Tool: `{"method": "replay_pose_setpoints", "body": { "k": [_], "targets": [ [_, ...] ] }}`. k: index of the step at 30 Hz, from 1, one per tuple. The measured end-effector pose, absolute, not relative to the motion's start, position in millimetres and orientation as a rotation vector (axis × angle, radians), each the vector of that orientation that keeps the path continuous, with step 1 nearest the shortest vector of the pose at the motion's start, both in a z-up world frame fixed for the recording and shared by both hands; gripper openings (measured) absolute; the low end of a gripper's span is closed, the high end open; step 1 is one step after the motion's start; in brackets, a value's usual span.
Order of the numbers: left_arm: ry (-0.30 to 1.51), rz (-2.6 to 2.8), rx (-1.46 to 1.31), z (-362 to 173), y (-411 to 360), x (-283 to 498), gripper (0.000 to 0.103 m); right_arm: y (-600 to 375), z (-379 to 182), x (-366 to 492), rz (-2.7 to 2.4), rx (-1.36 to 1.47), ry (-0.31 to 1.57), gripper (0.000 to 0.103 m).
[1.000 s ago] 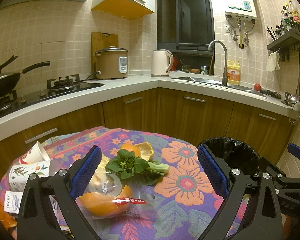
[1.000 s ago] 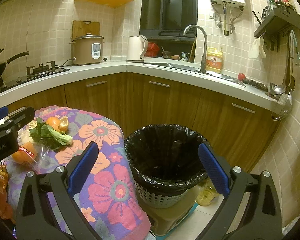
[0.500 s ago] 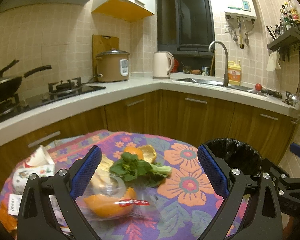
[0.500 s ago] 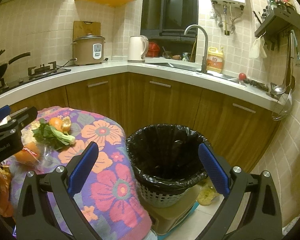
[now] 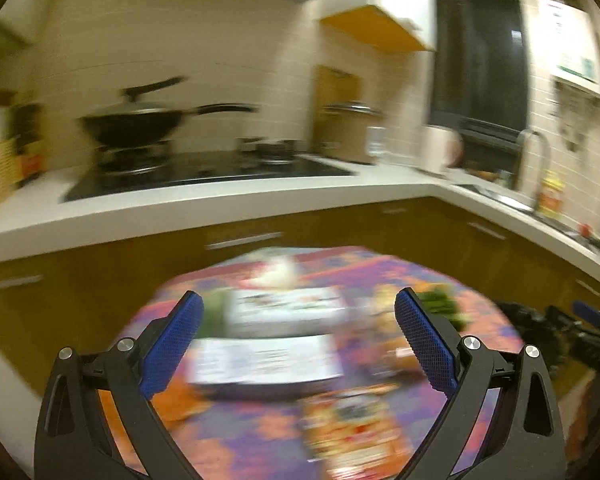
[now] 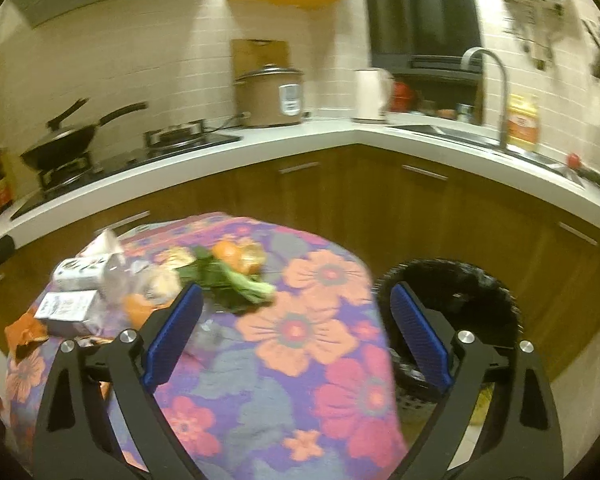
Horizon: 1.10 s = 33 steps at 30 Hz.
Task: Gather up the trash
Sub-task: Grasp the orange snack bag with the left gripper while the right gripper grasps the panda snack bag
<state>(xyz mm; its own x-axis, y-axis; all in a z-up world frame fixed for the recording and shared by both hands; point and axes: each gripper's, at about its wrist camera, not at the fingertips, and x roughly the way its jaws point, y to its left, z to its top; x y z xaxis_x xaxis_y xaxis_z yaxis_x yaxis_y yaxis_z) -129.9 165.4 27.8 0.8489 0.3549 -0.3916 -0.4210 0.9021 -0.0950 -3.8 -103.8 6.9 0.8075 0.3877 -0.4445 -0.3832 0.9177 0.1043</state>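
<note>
Wok [image 6: 62, 140] on stove; rice cooker [image 6: 272, 96], kettle [image 6: 372, 94] on counter; faucet [image 6: 490, 92] right.

Trash lies scattered over the left half of a round bench [image 6: 300, 360] covered in a flowered cloth. A leafy green vegetable [image 6: 230, 282] lies on its side near the middle, its pale stalk end pointing right. Orange peel [image 6: 238, 256] sits just behind it, touching the leaves. To the left, a clear plastic bag [image 6: 148, 292] holds more orange pieces. Two white cartons [image 6: 66, 308] lie flat at the left edge, one behind the other, with an orange wrapper [image 6: 24, 330] beside the nearer one. A bin [image 6: 472, 300] lined with a black bag stands on the floor just right of the bench, open-topped.
</note>
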Motion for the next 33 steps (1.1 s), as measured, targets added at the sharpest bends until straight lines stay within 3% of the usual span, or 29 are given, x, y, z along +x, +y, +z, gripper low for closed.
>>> {"method": "replay_pose_setpoints", "body": {
  "k": [10, 18, 25, 30, 32, 33],
  "targets": [
    [0.515, 0.616, -0.321, -25.1, 278.2, -187.7, 0.093, -12.8, -10.7, -27.4, 0.739, -0.081, 0.584, 0.084],
    [0.647, 0.576, -0.427, -67.8, 298.1, -169.4, 0.092, 51.2, -33.4, -42.6, 0.954, -0.289, 0.614, 0.084],
    [0.734, 0.578, -0.388, -75.0, 290.1, -153.1, 0.077, 69.1, -51.0, -33.8, 0.976, -0.334, 0.696, 0.084],
    [0.749, 0.594, -0.342, -76.0, 283.1, -149.0, 0.073, 79.5, -56.1, -34.3, 0.966, -0.379, 0.713, 0.084],
    [0.749, 0.595, -0.326, -75.2, 278.7, -149.9, 0.068, 81.2, -57.5, -31.8, 0.965, -0.383, 0.728, 0.084],
    [0.743, 0.592, -0.311, -74.3, 274.5, -150.8, 0.061, 83.2, -59.5, -29.6, 0.966, -0.387, 0.744, 0.08]
  ]
}}
